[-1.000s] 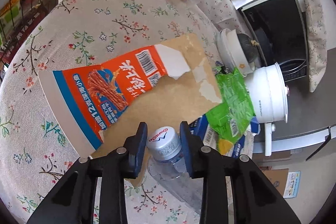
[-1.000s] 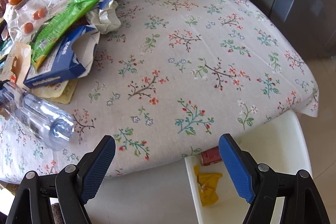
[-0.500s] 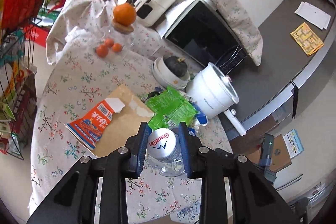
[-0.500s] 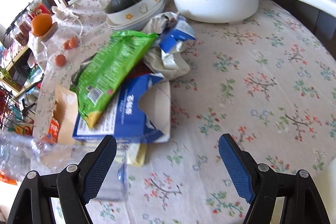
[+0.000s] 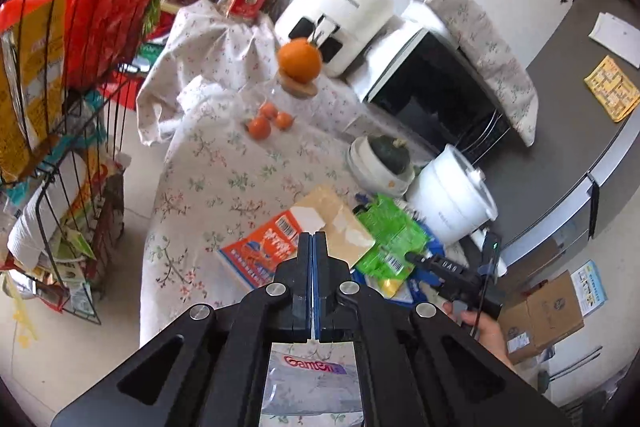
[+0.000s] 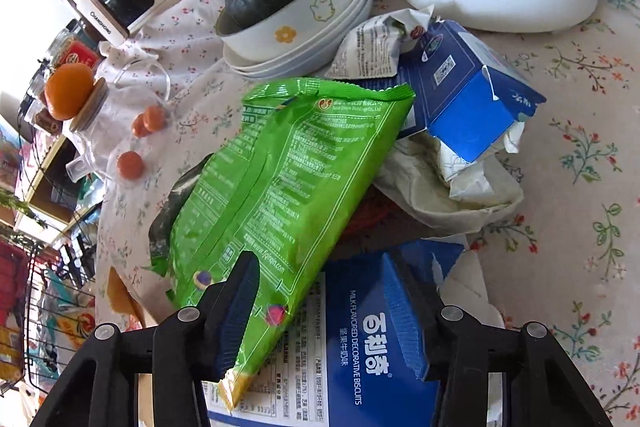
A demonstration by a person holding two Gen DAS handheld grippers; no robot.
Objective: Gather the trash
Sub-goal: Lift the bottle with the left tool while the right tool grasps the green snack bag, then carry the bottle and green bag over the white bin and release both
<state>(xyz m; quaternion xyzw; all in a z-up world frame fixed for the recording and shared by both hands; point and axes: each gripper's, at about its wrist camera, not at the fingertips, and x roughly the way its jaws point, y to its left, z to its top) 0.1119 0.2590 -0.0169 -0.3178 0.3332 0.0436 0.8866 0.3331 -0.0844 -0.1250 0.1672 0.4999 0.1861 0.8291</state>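
Right hand-held gripper (image 6: 320, 311), jaws just closing, straddles green wrapper (image 6: 280, 179) and blue biscuit box (image 6: 368, 343), lower centre; gripping both risks dropping one. Left hand-held gripper (image 5: 313, 247) pads together; bottle (image 5: 314, 383) beneath.

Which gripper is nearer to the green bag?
Right. The right gripper has its jaws around the near end of the green bag and the blue box. The left gripper is raised above the table, shut, away from the bag.
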